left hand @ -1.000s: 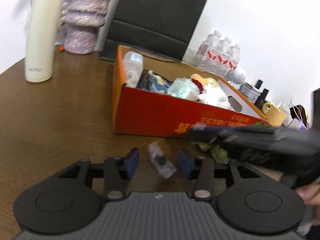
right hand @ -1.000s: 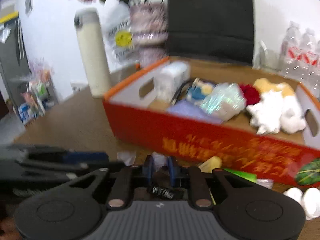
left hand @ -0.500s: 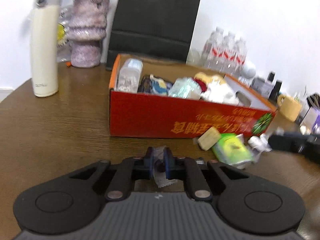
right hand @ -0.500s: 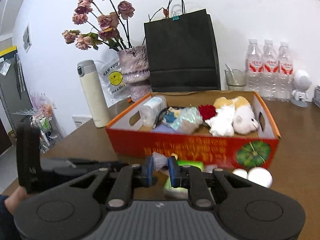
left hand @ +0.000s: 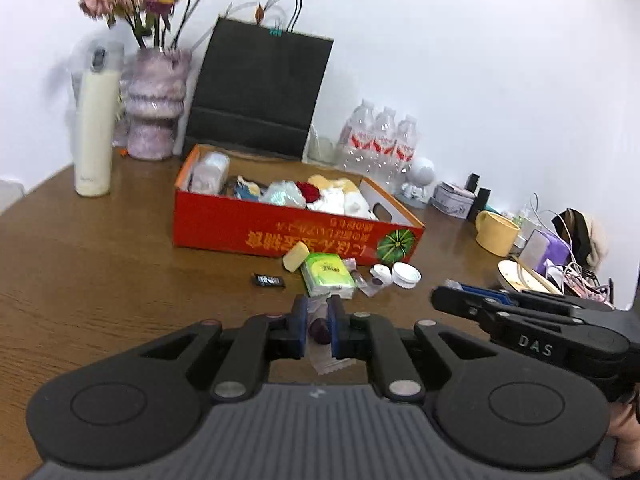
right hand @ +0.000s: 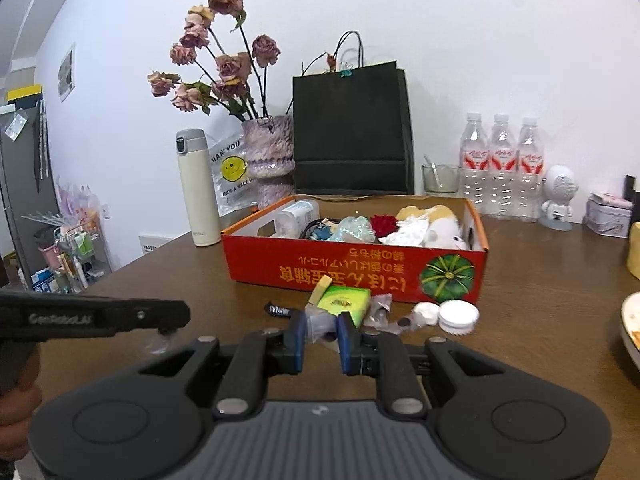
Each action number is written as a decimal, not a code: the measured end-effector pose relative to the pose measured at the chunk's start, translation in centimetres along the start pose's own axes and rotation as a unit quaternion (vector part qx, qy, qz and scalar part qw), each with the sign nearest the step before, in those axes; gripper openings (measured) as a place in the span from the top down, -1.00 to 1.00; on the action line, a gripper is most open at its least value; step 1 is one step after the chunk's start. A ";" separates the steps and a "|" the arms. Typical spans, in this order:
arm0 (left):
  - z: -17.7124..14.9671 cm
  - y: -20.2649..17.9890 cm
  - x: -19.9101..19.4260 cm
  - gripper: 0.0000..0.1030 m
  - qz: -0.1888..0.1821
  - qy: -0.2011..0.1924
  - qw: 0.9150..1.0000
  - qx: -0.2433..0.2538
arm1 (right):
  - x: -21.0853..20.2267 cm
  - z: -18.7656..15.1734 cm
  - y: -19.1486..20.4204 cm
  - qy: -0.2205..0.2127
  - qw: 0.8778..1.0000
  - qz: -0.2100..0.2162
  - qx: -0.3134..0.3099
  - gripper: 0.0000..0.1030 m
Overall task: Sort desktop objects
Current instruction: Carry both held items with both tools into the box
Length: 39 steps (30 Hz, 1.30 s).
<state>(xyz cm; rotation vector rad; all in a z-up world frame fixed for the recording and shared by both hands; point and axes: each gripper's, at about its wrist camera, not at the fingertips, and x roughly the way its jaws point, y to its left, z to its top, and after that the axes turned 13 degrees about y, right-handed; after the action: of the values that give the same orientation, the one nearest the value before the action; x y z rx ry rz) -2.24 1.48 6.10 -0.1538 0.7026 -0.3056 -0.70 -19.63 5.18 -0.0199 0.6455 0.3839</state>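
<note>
Over the wooden bench (left hand: 92,264), left wrist view: left gripper (left hand: 319,326) jaws clamped on a clear-wrapped dark candy (left hand: 320,326), held short of the red cardboard box (left hand: 288,228).

Right wrist view: right gripper (right hand: 322,338) jaws narrow, pinching a clear plastic wrapper (right hand: 318,324); green tissue pack (right hand: 346,300) and white lids (right hand: 458,316) lie just beyond.

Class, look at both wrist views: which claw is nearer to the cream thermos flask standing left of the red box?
Left. The left claw sits on the cream thermos flask's side; the right claw lies farther right, beyond it.
</note>
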 end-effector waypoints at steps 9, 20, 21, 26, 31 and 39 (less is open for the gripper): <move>7.7 1.6 1.7 0.79 0.047 -0.032 0.997 0.043 | -0.6 4.2 -2.3 -0.015 1.000 -0.017 0.014 0.70; 19.4 8.2 18.8 0.78 0.136 0.097 0.985 0.032 | 11.8 17.2 -9.3 0.074 0.997 -0.034 0.012 0.70; 19.6 8.9 20.0 0.78 0.143 0.111 0.983 0.027 | 13.7 17.8 -10.1 0.102 0.994 -0.041 0.019 0.70; 19.5 10.2 22.2 0.73 0.143 0.118 0.982 0.020 | 20.6 19.0 -11.0 0.203 0.974 -0.095 -0.027 0.69; 20.0 9.3 21.9 0.30 0.141 0.121 0.982 0.041 | 24.7 19.1 -10.6 0.265 0.955 -0.127 -0.049 0.32; 21.8 9.9 17.8 -0.37 0.130 0.108 0.985 -0.019 | 21.3 22.7 -10.5 0.243 0.967 -0.078 -0.011 -0.19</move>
<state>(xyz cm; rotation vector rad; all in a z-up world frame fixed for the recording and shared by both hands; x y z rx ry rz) 27.12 5.80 9.33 -0.0634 0.9332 -0.0589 31.81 -19.01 9.75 -0.1906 1.1162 0.2327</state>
